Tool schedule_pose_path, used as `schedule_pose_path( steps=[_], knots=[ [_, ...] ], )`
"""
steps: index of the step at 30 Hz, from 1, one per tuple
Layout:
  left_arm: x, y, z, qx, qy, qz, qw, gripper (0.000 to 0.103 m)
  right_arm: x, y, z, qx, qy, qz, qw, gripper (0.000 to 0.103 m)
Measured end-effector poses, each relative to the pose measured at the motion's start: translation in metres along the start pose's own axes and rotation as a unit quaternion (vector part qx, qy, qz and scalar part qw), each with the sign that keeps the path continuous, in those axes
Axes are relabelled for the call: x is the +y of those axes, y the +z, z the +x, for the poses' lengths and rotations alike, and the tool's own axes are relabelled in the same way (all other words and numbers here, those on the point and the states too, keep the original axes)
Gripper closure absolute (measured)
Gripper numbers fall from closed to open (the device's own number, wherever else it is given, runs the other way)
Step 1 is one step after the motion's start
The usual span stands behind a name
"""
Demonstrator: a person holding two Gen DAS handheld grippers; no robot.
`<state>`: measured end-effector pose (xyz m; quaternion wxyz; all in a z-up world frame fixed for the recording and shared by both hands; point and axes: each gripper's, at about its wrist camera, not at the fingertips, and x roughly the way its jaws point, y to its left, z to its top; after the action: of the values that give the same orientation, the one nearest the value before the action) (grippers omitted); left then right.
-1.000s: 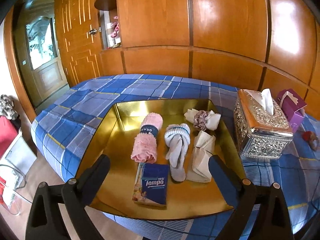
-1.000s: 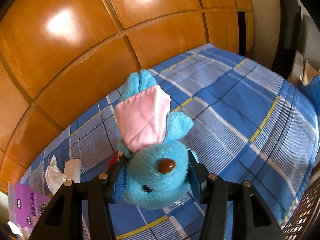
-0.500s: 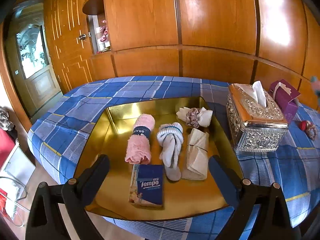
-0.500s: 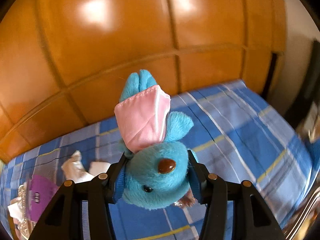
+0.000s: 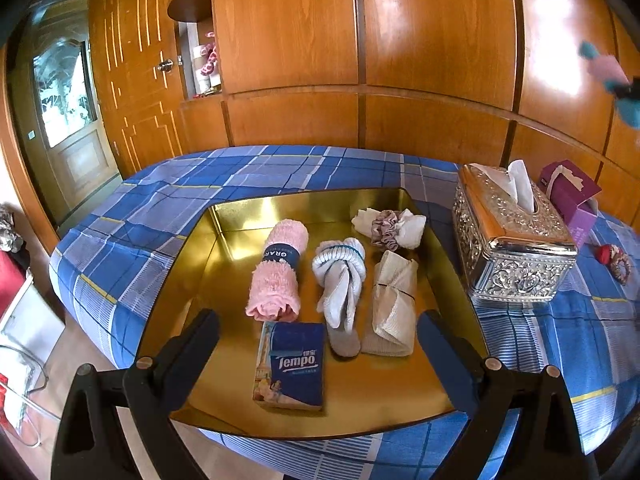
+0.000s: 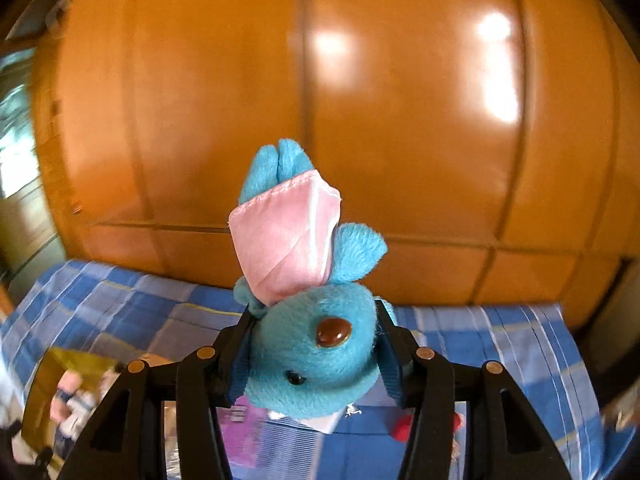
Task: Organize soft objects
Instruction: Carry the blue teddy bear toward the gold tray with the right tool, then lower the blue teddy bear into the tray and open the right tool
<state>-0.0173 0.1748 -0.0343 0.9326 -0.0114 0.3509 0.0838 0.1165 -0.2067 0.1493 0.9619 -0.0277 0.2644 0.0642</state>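
Our left gripper [image 5: 318,338] is wide open and holds nothing, above the near edge of the gold tray [image 5: 404,404] on the blue checked tabletop [image 5: 168,204]. From left to right in the tray we see a pink towel roll [image 5: 276,270], white socks [image 5: 342,280] and a beige cloth [image 5: 394,300]. Our right gripper [image 6: 312,350] squeezes the blue plush toy [image 6: 316,344] by its head, up in the air over the tabletop.
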Motion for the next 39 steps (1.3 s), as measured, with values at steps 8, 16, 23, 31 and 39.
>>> schedule_pose_path(
  steps=[8,16,23,31,39],
  knots=[
    [0.002,-0.001,0.002,0.000,0.009,-0.003,1.0000,0.004,0.106,-0.010,-0.023,-0.003,0.140,-0.112,0.984,0.050],
    [0.017,0.003,0.005,0.002,0.020,-0.017,0.9997,0.004,0.201,-0.056,-0.013,0.046,0.258,-0.193,0.946,0.050],
    [0.087,0.015,-0.001,-0.018,0.081,-0.106,0.9908,0.004,0.264,-0.128,0.017,0.134,0.336,-0.234,0.902,0.050],
    [0.116,0.013,-0.002,-0.021,0.103,-0.137,0.9849,0.004,0.308,-0.193,0.063,0.215,0.347,-0.271,0.872,0.050],
    [0.108,0.010,0.008,-0.008,0.095,-0.124,0.9878,0.004,0.336,-0.221,0.083,0.247,0.310,-0.303,0.867,0.044]
  ],
)
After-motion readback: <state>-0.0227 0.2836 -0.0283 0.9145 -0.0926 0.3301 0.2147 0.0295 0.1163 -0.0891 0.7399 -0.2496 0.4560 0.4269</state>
